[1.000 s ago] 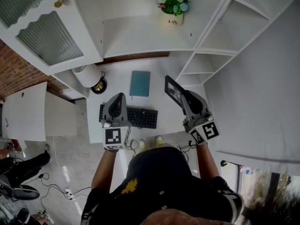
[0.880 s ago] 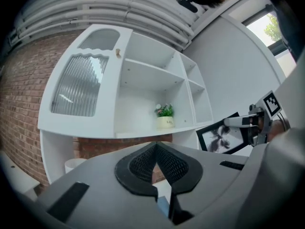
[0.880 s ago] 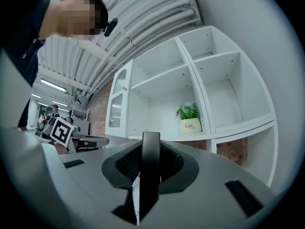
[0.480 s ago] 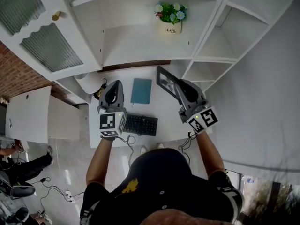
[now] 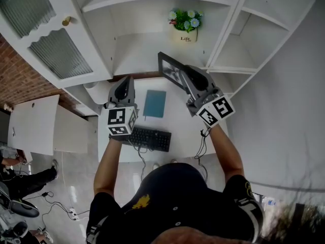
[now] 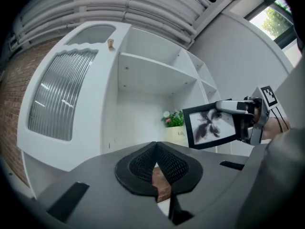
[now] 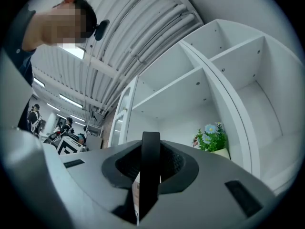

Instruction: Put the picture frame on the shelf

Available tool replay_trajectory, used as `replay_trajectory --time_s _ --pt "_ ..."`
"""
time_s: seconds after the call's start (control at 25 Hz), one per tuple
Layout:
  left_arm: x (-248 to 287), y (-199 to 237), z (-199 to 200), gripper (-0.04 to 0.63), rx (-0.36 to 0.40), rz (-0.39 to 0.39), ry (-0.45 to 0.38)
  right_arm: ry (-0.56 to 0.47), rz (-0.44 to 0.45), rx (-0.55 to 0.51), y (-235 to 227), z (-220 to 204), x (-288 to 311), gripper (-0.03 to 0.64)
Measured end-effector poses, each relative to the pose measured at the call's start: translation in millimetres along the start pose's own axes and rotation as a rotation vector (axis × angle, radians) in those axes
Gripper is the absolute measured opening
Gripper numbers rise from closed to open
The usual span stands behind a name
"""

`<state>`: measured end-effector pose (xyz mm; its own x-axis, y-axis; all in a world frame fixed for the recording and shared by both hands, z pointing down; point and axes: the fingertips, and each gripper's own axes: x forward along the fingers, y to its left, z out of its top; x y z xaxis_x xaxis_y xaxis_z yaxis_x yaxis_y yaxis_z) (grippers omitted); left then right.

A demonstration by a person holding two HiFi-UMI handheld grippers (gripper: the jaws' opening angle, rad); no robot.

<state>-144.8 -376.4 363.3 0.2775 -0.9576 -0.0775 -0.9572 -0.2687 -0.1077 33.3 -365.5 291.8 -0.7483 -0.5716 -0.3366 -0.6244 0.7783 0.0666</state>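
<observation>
The black picture frame (image 5: 171,71) with a dark flower print is held edge-on in my right gripper (image 5: 185,78), whose jaws are shut on its side. It hangs in the air in front of the wide white shelf (image 5: 147,50), above the desk's back edge. The left gripper view shows the frame (image 6: 209,126) face-on, beside the flower pot. In the right gripper view only the frame's thin black edge (image 7: 150,166) stands between the pads. My left gripper (image 5: 125,85) floats to the left at about the same height, shut and holding nothing.
A pot of blue and white flowers (image 5: 186,19) stands at the shelf's back right. Below lie a teal notebook (image 5: 154,103) and a black keyboard (image 5: 147,138) on the white desk (image 5: 177,131). A ribbed-glass cabinet door (image 5: 56,50) flanks the left, with narrow side compartments (image 5: 238,44) on the right.
Both grippers have risen and moved toward the shelf. The frame has travelled with the right gripper from over the desk up to the shelf's opening and now tilts more upward.
</observation>
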Motion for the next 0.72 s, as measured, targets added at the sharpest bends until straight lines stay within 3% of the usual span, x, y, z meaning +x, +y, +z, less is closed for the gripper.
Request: replay_trajectory --time_s 0.44,0.72 --pt "26.3 1.9 20.3 0.018 0.032 -0.024 0.008 -0.037 0.097 0.078 -28.6 9.0 58.5 0.067" --pt "43.5 16.0 30.9 0.018 0.041 0.000 0.000 0.013 0.140 0.091 -36.3 0.5 97.8 0.067"
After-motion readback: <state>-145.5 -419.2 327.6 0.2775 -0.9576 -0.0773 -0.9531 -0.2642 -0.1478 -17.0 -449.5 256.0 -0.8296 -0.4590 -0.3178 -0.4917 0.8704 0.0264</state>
